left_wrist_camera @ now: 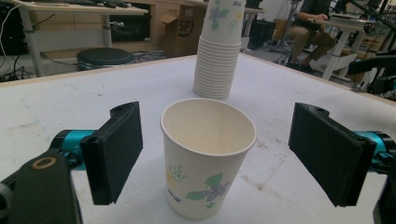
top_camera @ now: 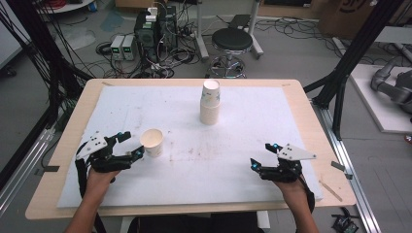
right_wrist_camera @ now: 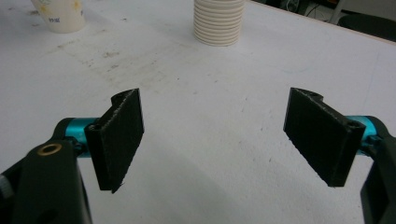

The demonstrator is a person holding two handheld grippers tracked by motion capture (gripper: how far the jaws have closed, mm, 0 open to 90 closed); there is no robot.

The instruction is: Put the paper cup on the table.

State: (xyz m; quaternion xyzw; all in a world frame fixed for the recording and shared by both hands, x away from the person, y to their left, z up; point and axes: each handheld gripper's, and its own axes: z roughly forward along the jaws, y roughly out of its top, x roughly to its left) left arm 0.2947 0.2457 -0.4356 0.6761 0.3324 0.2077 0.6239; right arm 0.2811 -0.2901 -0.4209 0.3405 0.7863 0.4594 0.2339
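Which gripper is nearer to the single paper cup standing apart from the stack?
Left. The left gripper has its open jaws either side of the single cup, not touching. The right gripper rests across the table, open and empty.

**What stays out of sight**

In the left gripper view, the stack of cups [left_wrist_camera: 219,51] is cut by the top edge, so its rim is not seen. The single cup [left_wrist_camera: 208,156] loses its base at the bottom edge. In the right gripper view, both are cut at the top, and the print on the single cup [right_wrist_camera: 60,14] is too blurred to read.
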